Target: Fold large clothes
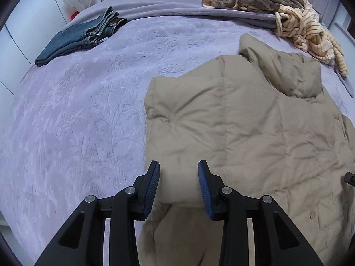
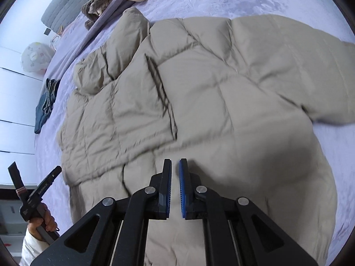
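Note:
A large tan puffer jacket point(image 1: 255, 128) lies spread on a lilac bed cover point(image 1: 77, 122). Its hood points to the far side. My left gripper point(image 1: 178, 166) is open, its jaws on either side of a fold at the jacket's near left edge, holding nothing. In the right wrist view the jacket point(image 2: 210, 88) fills the middle, with the front zipper line running across it. My right gripper point(image 2: 175, 161) hovers over the jacket's lower part, its jaws almost together with a thin gap and nothing between them. The left gripper point(image 2: 33, 173) also shows there at the lower left, held in a hand.
Folded blue jeans point(image 1: 75, 42) lie at the far left of the bed. A heap of brown and striped clothes point(image 1: 284, 15) lies at the far right. White cupboard doors point(image 2: 13, 102) stand beside the bed. A pale patterned bag point(image 2: 35, 57) sits near the bed head.

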{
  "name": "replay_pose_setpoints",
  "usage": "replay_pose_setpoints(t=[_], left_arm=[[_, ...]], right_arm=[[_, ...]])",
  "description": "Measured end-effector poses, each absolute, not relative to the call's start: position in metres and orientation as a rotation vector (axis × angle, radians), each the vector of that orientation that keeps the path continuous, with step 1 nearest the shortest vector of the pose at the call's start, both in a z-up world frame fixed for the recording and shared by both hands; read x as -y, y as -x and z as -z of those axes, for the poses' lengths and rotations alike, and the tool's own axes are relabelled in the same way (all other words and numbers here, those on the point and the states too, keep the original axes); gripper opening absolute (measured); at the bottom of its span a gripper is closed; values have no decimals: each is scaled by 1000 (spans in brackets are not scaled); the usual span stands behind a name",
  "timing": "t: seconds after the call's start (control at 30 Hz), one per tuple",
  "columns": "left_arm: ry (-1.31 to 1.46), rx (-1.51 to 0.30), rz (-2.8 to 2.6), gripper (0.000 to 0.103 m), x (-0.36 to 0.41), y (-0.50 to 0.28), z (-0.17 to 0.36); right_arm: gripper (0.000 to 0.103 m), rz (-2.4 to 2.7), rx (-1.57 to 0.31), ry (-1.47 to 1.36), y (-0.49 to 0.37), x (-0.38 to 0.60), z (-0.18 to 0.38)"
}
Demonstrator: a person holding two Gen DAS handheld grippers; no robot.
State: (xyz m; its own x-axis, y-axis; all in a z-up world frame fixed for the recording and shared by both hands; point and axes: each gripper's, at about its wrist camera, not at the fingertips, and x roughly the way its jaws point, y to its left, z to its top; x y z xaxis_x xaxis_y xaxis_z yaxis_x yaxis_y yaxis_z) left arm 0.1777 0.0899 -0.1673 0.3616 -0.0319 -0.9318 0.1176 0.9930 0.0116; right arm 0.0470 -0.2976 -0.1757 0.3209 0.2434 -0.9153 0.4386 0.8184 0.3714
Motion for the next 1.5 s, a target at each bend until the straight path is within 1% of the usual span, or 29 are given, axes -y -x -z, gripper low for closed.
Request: replay_pose_setpoints(t=[0.03,0.07,0.1,0.13,0.17,0.4,0.43,0.47,0.5,0.53,0.57,0.73,0.83,0.9,0.93,0.97,1.0,1.27,1.33,1.37,1.5], left_arm=[[-77,-1199,109,38,-87,-169,162],[-71,-1201,120,46,-85,-159,157],[-66,-1202,128,65,-84,-152,152],[-61,-1195,130,74,-83,-143,147],[-56,-1177,131,77,-82,-133,140],[-34,-1211,189,77,-74,-90,117],[-32,-1213,195,80,-73,-85,115],[-30,-1214,197,99,-73,-80,111],[-31,-1209,193,103,-73,-76,107],[-33,-1203,199,103,-72,-72,102],[-36,-1202,208,103,-71,-69,99],[-70,-1191,244,103,-56,-56,83],[-90,-1186,246,103,-48,-54,77],[-107,-1190,233,103,-41,-53,75],[-112,-1195,231,103,-37,-52,75],[-115,-1200,230,103,-33,-51,75],[-118,-1205,230,103,-29,-51,76],[-147,-1243,205,103,21,-45,85],[-151,-1253,203,103,35,-45,87],[-151,-1258,203,103,42,-44,87],[-166,-1270,210,103,70,-41,88]], right_arm=[[8,139,-1264,-655,-35,299,170],[8,137,-1267,-674,-28,296,167],[8,134,-1266,-687,-17,296,164],[8,133,-1267,-700,-10,294,162],[8,134,-1268,-706,-4,291,159],[9,140,-1259,-726,32,278,134],[10,142,-1258,-725,34,276,131],[16,145,-1255,-726,39,275,128],[27,147,-1251,-726,42,274,125],[33,153,-1244,-724,46,272,121],[42,159,-1236,-720,48,271,117],[48,163,-1212,-723,63,269,104],[57,163,-1201,-729,68,273,100],[70,164,-1186,-740,71,278,97],[72,169,-1180,-744,72,282,97],[77,174,-1177,-749,73,286,97],[78,178,-1173,-758,75,292,98],[81,191,-1173,-818,85,345,108],[90,185,-1170,-828,87,357,108],[92,181,-1164,-839,88,364,109],[92,170,-1148,-868,90,386,110]])
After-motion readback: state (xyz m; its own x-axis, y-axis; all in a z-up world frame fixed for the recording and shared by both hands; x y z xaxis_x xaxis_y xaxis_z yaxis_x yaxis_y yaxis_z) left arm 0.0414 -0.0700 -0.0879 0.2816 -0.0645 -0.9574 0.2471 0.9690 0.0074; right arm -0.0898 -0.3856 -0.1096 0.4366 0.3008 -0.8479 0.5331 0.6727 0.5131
